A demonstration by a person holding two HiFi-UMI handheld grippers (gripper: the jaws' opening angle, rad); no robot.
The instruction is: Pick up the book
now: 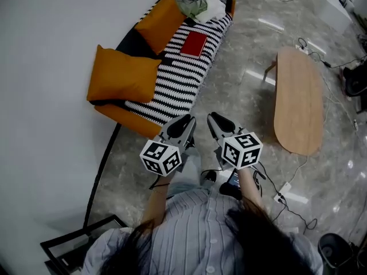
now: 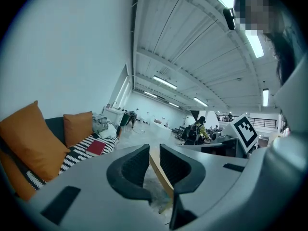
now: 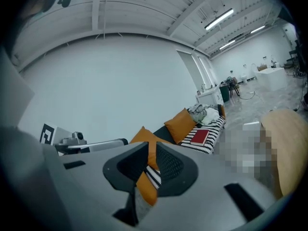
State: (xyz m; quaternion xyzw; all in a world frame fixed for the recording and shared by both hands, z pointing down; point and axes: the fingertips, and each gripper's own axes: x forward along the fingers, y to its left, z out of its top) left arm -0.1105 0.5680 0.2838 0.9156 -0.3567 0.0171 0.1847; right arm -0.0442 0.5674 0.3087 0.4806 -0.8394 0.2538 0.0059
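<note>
Book [image 1: 194,44] flat on far end of sofa [image 1: 172,85], well apart from grippers. Left gripper [image 1: 183,121], right gripper [image 1: 215,119]: jaws together, empty, held side by side, likely pre-approach.

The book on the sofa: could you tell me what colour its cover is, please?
Red. The book shows best in the head view.

Red book [image 1: 194,44], orange cushions [image 1: 121,75], black-and-white striped sofa throw [image 1: 178,76], tan table [image 1: 298,99]
</note>
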